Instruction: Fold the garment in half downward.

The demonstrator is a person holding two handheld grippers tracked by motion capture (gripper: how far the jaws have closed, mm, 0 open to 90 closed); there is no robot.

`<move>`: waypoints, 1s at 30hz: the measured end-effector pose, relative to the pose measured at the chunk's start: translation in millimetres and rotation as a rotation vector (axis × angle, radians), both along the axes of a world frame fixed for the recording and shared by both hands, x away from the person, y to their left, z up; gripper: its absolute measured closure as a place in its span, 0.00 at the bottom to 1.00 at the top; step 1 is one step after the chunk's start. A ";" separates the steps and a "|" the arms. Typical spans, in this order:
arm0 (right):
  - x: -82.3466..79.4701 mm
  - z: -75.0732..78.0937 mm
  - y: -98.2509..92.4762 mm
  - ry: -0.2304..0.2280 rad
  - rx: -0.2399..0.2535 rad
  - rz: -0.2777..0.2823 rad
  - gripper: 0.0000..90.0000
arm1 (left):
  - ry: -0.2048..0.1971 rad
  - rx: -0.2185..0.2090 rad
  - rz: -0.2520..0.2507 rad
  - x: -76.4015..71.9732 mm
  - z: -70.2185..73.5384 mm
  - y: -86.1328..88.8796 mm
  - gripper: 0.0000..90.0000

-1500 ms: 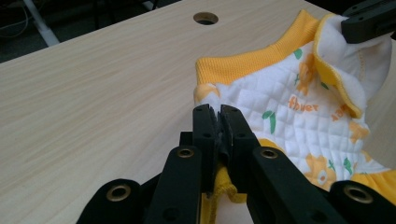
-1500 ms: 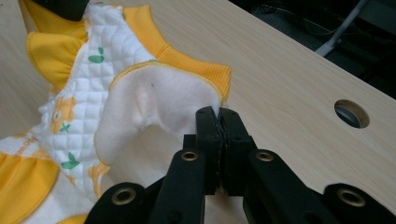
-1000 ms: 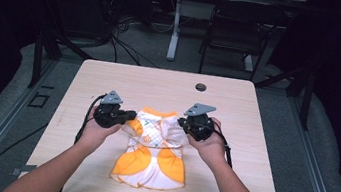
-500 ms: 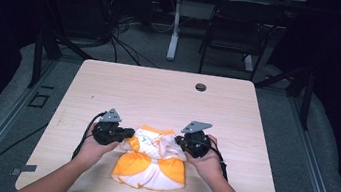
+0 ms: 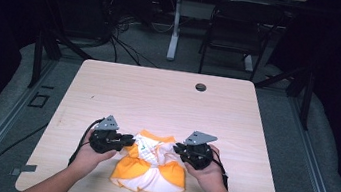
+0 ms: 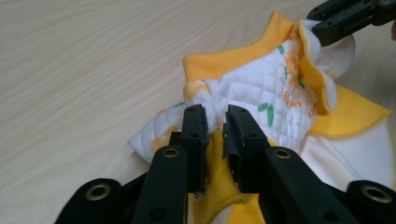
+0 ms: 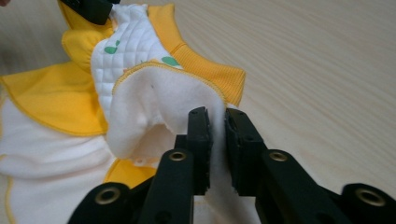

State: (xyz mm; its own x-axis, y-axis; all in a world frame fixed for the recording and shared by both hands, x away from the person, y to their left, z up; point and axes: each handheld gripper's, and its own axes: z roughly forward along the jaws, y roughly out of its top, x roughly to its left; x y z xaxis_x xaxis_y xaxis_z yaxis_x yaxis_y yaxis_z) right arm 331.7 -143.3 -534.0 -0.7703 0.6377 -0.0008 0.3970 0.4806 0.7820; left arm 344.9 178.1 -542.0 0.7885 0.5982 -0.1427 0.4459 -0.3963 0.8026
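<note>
Garment (image 5: 151, 166) down on the table (image 5: 168, 96) now, folded nearer the person than a second ago. Left gripper (image 6: 215, 122) and right gripper (image 7: 217, 125) have just been opening: jaws slightly apart, cloth loose between them, one gripper at each side. Looks like the release after a fold.

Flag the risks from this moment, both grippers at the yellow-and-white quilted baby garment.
1. Both sets of jaws have just been opening with cloth between them. The left gripper has fabric of the yellow-and-white quilted baby garment bunched in its gap; pulling away could drag the fold open.
2. The right gripper has a white fleece flap standing up in its gap; it may flop back unevenly.
3. The garment lies close to the near edge of the light wooden table.
</note>
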 end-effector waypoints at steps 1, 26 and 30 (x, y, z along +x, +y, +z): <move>-1.5 -0.7 -0.7 0.012 0.007 0.001 0.79 | 0.007 -0.003 -0.003 -1.9 -1.0 1.1 0.79; 50.5 -2.9 3.6 0.167 0.043 -0.100 1.00 | 0.113 -0.002 0.096 45.2 10.3 -12.6 1.00; 45.6 0.7 5.9 0.166 0.059 -0.065 1.00 | 0.120 -0.001 0.072 42.4 11.4 -15.7 1.00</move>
